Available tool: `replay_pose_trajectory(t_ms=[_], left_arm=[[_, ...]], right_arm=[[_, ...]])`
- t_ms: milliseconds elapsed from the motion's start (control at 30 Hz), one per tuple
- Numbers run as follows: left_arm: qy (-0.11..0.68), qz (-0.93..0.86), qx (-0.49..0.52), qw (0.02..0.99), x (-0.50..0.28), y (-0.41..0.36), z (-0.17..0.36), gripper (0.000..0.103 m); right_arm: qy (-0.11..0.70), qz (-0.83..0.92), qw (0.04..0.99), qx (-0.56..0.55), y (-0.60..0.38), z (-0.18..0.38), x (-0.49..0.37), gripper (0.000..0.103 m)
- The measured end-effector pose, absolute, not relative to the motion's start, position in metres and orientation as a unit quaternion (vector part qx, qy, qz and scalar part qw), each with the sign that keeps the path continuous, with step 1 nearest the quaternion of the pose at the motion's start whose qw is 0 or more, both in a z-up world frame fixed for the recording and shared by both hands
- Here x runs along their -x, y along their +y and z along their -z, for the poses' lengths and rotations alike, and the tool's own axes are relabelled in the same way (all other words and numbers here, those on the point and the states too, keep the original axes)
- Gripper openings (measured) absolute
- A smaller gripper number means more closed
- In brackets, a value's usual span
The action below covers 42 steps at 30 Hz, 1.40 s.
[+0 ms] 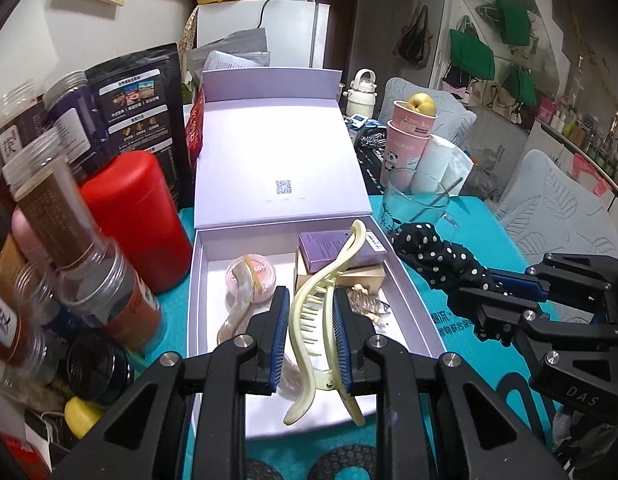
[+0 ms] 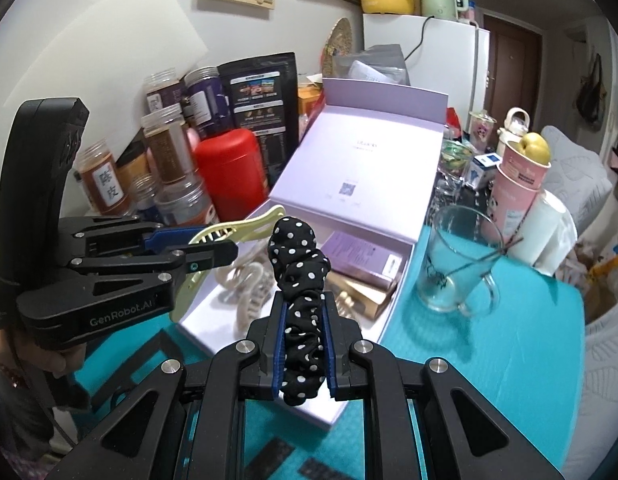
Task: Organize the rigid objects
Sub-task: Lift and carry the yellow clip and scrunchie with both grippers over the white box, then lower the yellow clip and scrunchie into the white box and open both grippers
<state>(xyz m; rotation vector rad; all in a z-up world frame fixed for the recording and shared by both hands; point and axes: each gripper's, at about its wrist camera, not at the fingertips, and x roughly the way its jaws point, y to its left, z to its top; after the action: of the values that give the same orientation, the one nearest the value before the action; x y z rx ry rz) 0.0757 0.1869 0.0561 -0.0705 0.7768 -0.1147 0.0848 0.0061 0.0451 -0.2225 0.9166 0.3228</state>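
My left gripper (image 1: 309,300) is shut on a pale yellow hair claw clip (image 1: 323,300), held over the open lilac box (image 1: 413,300). From the right wrist view the same left gripper (image 2: 205,246) holds the yellow clip (image 2: 237,222) above the box's left side. My right gripper (image 2: 303,308) is shut on a black polka-dot scrunchie (image 2: 299,276), over the box's (image 2: 309,408) near edge. In the left wrist view the right gripper (image 1: 485,284) and scrunchie (image 1: 437,256) hang just right of the box. Inside lie a purple carton (image 1: 329,248), a pink round tin (image 1: 251,276) and a cream claw clip (image 2: 245,284).
The box lid (image 1: 281,160) stands open at the back. A red canister (image 1: 137,216) and several spice jars (image 1: 69,216) crowd the left. A glass mug (image 2: 457,264) with a stirrer, stacked pink cups (image 2: 517,192) with an apple and a white roll stand right on the teal tablecloth (image 2: 489,360).
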Motion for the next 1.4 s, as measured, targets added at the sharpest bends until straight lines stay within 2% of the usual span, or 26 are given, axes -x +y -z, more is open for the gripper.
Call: replay_pose_trajectory(t_ms=[667,1400], left_arm=[[0.439,0.066,0.045,0.895,-0.125,0.186,0.002,0.021],[0.491,0.064,0.018,0.868,-0.139,0.174,0.040,0.021]], right_arm=[[0.499,-0.168,0.847,0.080,-0.006,0.027,-0.126,0.016],[0.537,-0.177,0.820,0.095,-0.006,0.061,-0.128,0.016]])
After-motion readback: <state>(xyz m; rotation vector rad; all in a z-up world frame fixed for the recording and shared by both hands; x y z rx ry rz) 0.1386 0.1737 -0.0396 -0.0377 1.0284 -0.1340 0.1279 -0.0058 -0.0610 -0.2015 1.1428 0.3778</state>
